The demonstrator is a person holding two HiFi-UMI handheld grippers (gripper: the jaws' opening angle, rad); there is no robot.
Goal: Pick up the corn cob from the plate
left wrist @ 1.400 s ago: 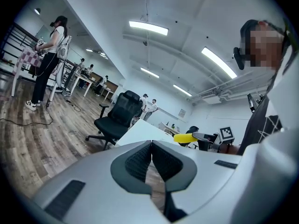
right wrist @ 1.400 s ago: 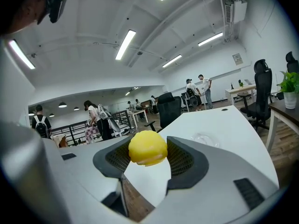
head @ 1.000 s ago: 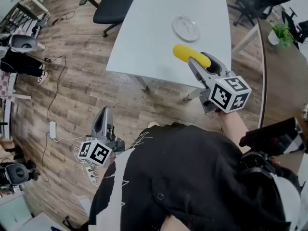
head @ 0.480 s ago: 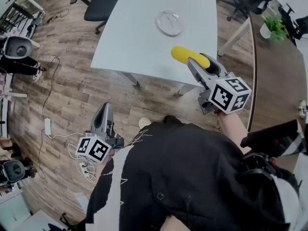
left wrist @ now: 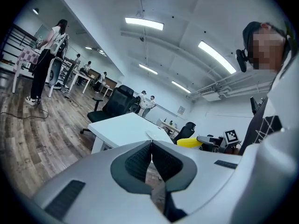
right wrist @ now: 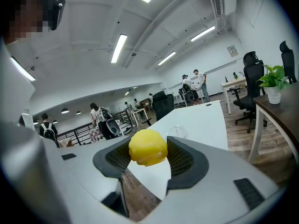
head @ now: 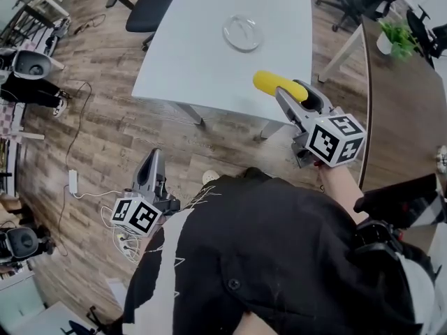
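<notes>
A yellow corn cob is held over the near right corner of the white table, clamped in my right gripper. In the right gripper view the corn cob fills the gap between the two dark pads. The clear round plate lies bare on the table, farther back, and shows faintly as the plate beyond the cob. My left gripper hangs low at my left side over the wood floor, its jaws shut with nothing between them.
A black office chair stands at the table's far left corner. A dark wooden table with a potted plant lies to the right. Cables and a power strip trail on the floor at left. People stand far off.
The right gripper with the corn cob has stayed raised off the plate, drifting slightly. The table and plate shifted up and left in view, then held. The left gripper stays low.
</notes>
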